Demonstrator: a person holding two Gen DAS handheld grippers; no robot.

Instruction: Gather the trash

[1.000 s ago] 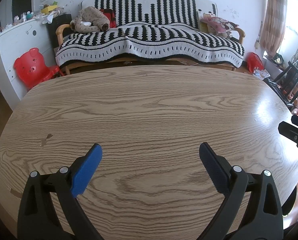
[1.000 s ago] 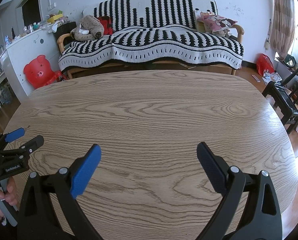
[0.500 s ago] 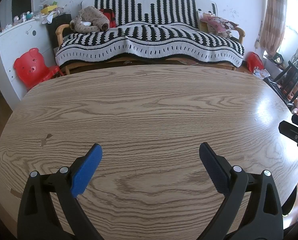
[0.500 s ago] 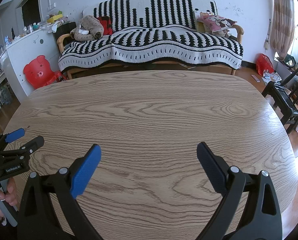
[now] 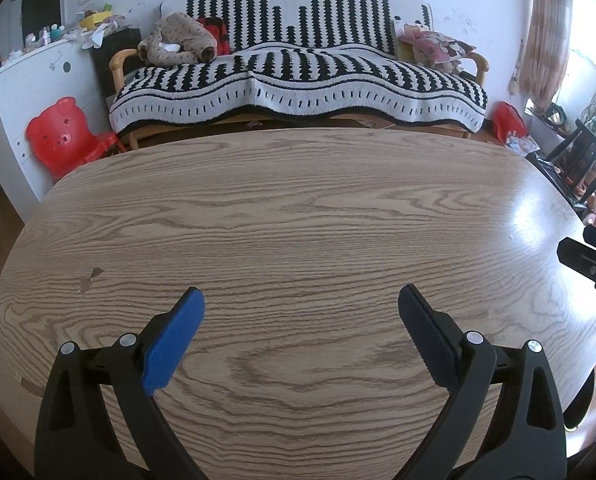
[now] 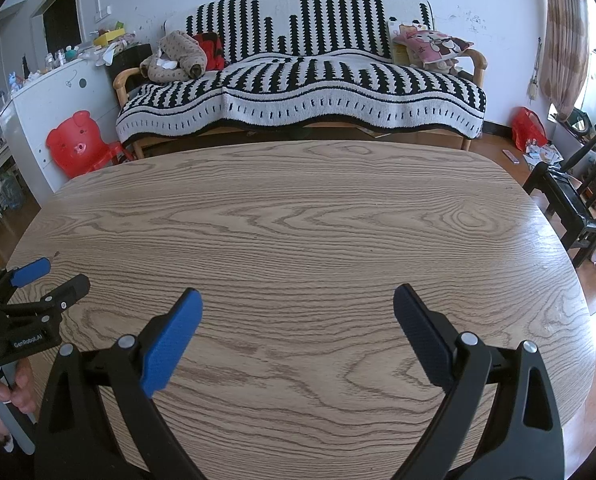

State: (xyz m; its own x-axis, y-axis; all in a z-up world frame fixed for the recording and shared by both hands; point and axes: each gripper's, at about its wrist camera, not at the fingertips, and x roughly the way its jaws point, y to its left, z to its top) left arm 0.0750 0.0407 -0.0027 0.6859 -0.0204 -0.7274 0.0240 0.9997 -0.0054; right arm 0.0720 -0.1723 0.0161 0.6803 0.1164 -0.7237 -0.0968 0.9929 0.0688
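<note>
Both spread wide over the wood-grain table (image 5: 298, 216) — left gripper (image 5: 301, 300), right gripper (image 6: 298, 300) — gripping nothing; striped sofa (image 6: 298, 80) far.

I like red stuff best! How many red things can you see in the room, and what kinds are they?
Red pig-face chair: 1
Red bag on the floor by the wall: 1
Red cloth on the sofa: 1
Total: 3
</note>
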